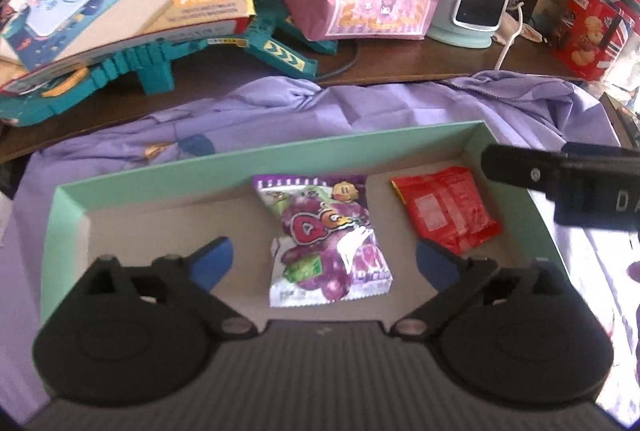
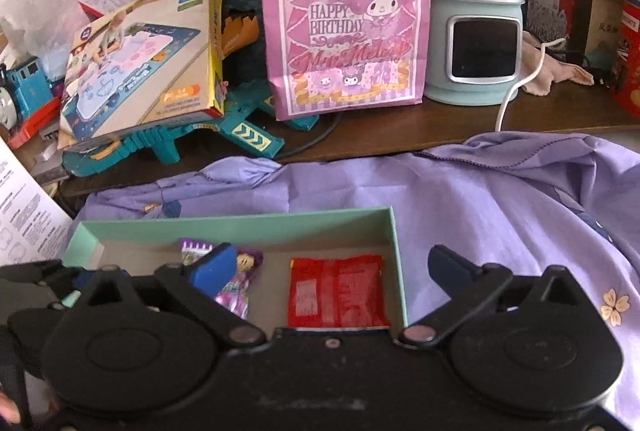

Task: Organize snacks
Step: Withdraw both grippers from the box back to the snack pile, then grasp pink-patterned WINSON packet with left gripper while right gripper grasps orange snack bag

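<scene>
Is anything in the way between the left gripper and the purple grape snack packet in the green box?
Nothing visible. The left gripper is open, its jaws either side of the purple grape snack packet, which lies flat on the floor of the green box. The red packet lies apart, to its right.

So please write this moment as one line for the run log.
left gripper: open, over purple snack bag | right gripper: open, empty | red packet and purple bag apart in green box

Dark wooden table [image 2: 400, 127], rumpled lilac cloth [image 2: 480, 199], bright daylight
</scene>
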